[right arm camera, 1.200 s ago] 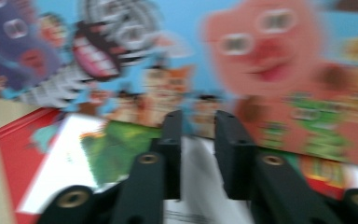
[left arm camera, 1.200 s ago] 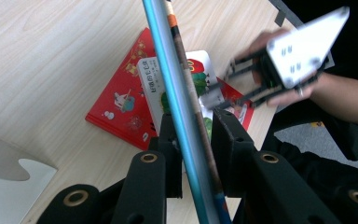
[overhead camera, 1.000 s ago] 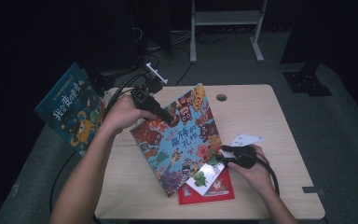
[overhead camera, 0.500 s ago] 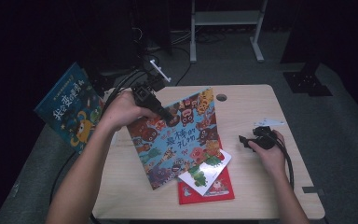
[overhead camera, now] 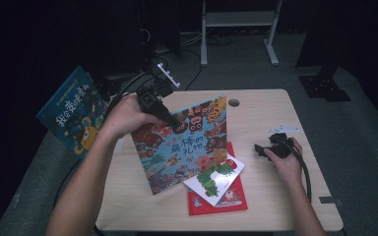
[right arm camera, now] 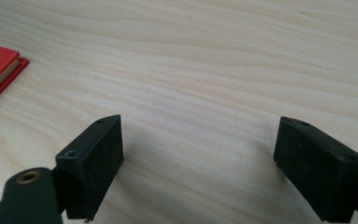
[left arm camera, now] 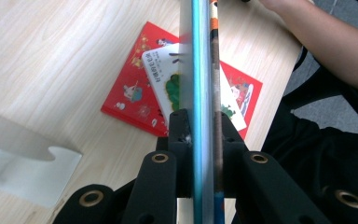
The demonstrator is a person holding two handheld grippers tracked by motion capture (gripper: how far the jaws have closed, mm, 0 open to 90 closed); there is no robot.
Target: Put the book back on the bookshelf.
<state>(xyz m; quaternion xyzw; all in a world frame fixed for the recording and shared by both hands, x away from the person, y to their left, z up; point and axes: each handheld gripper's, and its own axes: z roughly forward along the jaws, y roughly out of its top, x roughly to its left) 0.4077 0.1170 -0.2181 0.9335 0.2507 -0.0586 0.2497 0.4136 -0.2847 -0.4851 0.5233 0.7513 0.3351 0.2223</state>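
Left tool (overhead camera: pixel 170 119) clamps the monster book (overhead camera: pixel 187 142) tilted over two books – red (overhead camera: pixel 226 199), white (overhead camera: pixel 215 178); right tool (overhead camera: pixel 261 150), just opened, empty on the surface (overhead camera: pixel 275 98).

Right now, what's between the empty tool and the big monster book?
In the high view, bare wooden table lies between the right tool and the monster book; the red book sits lower.

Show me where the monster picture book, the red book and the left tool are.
monster picture book (overhead camera: pixel 187 147): high view, middle of its front cover.
red book (overhead camera: pixel 226 199): high view, bare lower part of the cover.
left tool (overhead camera: pixel 172 119): high view, tip clamped on the book's top edge.
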